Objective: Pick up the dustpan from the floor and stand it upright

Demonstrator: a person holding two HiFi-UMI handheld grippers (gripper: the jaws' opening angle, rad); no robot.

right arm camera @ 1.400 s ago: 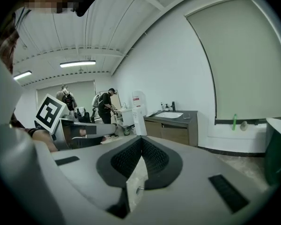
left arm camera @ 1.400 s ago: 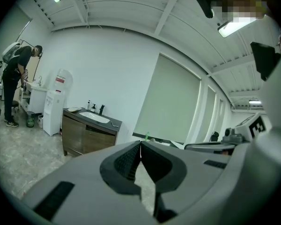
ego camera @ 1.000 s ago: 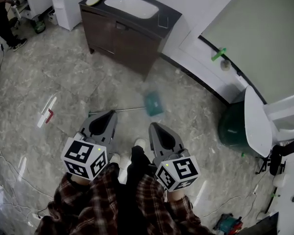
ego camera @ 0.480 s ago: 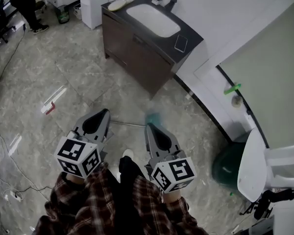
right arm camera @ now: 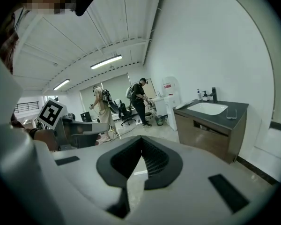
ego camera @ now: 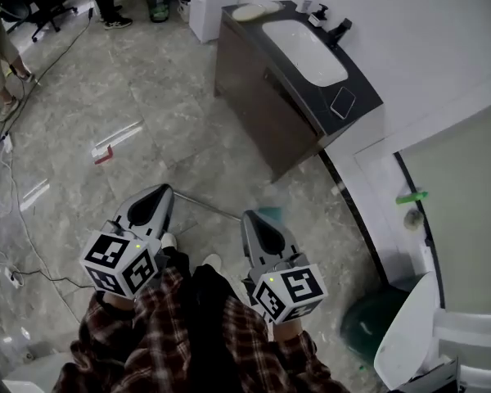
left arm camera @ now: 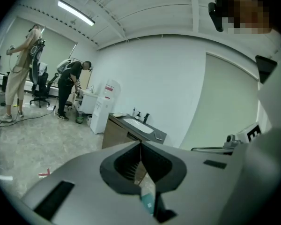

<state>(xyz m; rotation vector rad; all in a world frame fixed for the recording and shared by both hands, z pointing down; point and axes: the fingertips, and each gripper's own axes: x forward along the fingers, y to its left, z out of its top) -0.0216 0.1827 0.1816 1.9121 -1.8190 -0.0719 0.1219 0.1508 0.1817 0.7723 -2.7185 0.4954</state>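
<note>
Nearest to you, your left gripper [ego camera: 158,191] has its jaws pressed together with nothing between them. Your right gripper [ego camera: 250,217] is the same, closed and empty, as its own view shows. Both point forward and a little down, well above the floor [ego camera: 82,105].

Just past them lies the dustpan [ego camera: 272,214]. Its teal pan, somewhat blurred, peeks out beyond the tip of your right gripper. Its thin handle [ego camera: 206,206] runs flat across the tiles toward the tip of your left gripper. Neither gripper touches it. In the left gripper view a teal scrap shows low under the jaws, which fits the pan lying below and ahead of you.

So, as I judge it, the task has not really begun — the dustpan is on the floor, ungripped and not upright. Everything is left to do: spread one pair of jaws, get down to the handle, close on it, lift, and set the dustpan standing. The wall [ego camera: 368,150] beside the vanity cabinet [ego camera: 258,97] looks like a possible place to lean it.

Beyond that, the sink [ego camera: 304,51] sits in the cabinet top.
</note>
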